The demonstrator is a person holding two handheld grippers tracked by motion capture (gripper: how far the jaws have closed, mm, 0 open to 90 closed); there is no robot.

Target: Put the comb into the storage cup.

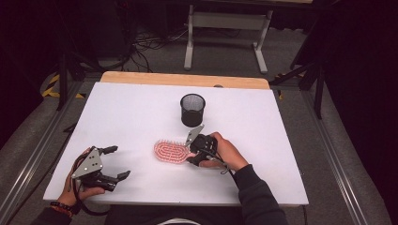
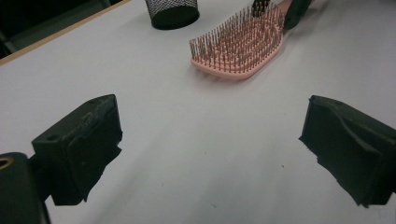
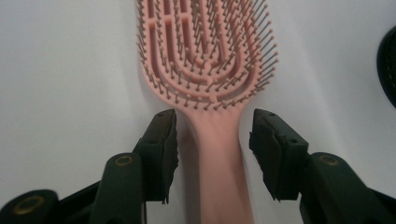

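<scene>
- Nearest, at the front-left of the white worktop (image 1: 136,117), the left tool (image 1: 116,163) rests in a hand (image 1: 77,187) with its jaws spread wide and nothing between them; in the left gripper view only bare worktop lies between the two black pads.
- Further in, near the middle of the worktop, the pink hairbrush (image 1: 171,151) lies flat with its bristles up and its handle pointing toward the person's right hand (image 1: 227,152).
- Around that handle sits the right tool (image 3: 212,149): in the right gripper view its jaws stand one on each side of the handle, just beside it, with a thin gap showing at each pad, so the pads do not press on it.
- Beyond the brush, well apart from the left tool and near the right one, a black mesh cup (image 1: 193,109) stands upright on the worktop.
- Farthest off, a wooden strip (image 1: 183,79) runs along the back edge of the worktop, and past it grey floor with the legs of a white frame (image 1: 225,28).
</scene>
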